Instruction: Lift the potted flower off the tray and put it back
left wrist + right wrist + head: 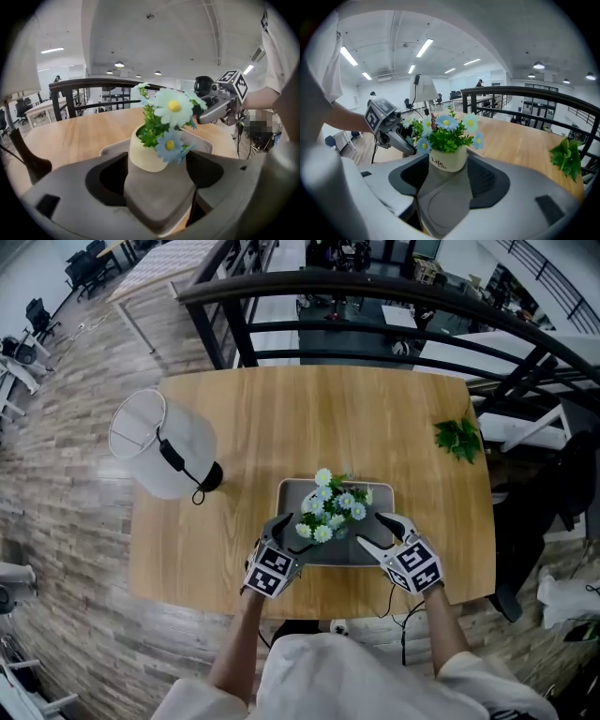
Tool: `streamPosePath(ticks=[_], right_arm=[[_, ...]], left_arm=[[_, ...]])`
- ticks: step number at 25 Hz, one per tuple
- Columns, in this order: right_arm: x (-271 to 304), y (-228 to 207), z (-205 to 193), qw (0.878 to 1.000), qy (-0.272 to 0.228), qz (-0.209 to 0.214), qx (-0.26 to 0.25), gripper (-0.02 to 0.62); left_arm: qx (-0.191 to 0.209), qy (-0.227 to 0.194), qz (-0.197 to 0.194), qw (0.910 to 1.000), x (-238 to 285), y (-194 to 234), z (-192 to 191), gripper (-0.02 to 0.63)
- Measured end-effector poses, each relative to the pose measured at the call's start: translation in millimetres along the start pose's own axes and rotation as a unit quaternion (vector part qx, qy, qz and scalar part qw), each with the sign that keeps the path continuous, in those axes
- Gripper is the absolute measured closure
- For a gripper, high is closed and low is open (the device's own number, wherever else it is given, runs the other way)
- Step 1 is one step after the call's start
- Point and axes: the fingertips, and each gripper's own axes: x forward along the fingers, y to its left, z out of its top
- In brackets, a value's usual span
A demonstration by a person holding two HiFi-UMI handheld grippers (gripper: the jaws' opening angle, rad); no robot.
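Note:
The potted flower (330, 507), blue and white daisies in a cream pot, stands on the grey tray (292, 491) near the table's front edge. My left gripper (289, 532) is at the pot's left and my right gripper (372, 531) at its right, both angled inward over the tray. In the left gripper view the pot (145, 157) sits just ahead of my open jaws, untouched by the pads, with the right gripper (213, 110) beyond it. In the right gripper view the pot (448, 160) likewise stands between the spread jaws, untouched, with the left gripper (398, 138) behind it.
A white lamp (159, 442) lies on its side at the table's left, its black base (210, 476) pointing toward the tray. A green leafy sprig (457, 439) lies at the right edge. A dark railing (375, 296) runs behind the wooden table (309, 418).

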Motion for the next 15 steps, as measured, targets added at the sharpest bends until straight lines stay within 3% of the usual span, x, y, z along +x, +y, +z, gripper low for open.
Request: streamPosePath(ticks=[5, 15], right_arm=[[31.8, -1.2, -12.0, 0.998, 0.035, 0.012, -0.047, 0.312], [67.1, -9.6, -20.4, 0.995, 0.051, 0.039, -0.078, 0.274]], left_arm=[[0.021, 0.021, -0.02, 0.9994, 14.6, 4.8, -13.4, 0.186], [0.044, 0.018, -0.046, 0.9978, 39.8, 14.5, -9.6, 0.164]])
